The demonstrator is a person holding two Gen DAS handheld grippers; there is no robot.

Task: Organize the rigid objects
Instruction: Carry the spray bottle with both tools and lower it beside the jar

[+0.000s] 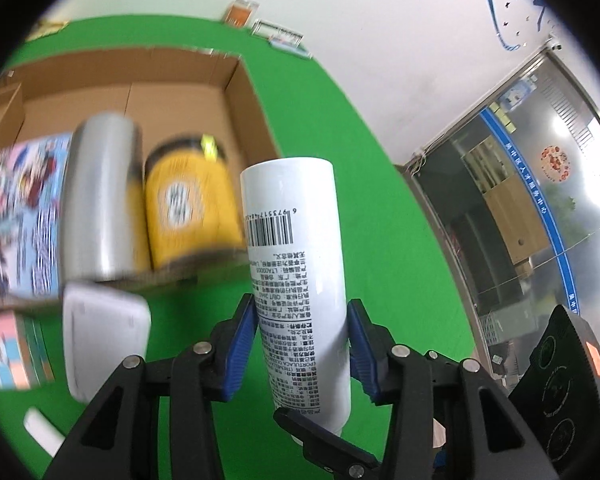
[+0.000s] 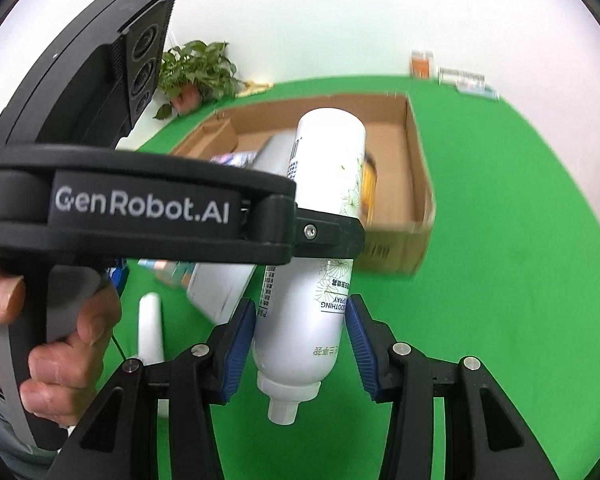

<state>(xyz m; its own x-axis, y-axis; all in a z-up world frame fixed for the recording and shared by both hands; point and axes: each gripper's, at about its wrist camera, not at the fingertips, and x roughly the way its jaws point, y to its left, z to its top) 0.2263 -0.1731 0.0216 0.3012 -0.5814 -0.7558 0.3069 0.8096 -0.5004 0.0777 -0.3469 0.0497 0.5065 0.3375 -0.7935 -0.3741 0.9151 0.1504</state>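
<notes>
I am mid-transfer: the white spray bottle hangs in the air, upside down, base toward the cardboard box and nozzle toward me, so I judge the step in hand is carrying it to that box.

Going left to right in the left wrist view, a glossy printed flat pack lies in the box, then a matte silver cylinder and a yellow jar with a dark lid, both smooth and round, lying side by side. In front of the box a white rounded-corner case rests on the green felt tabletop, with a small colourful carton to its left.

My left gripper has its blue ribbed pads clamped on the bottle's hard, slick body, which carries dense print and a barcode. My right gripper brackets the bottle's shoulder; its pads look close to the sides, but I cannot tell whether they press on it.

Next, I think, the move calls for bringing the bottle over the box's free right-hand strip beside the yellow jar, levelling it, lowering it and only then releasing it. The smooth round wall could roll.
</notes>
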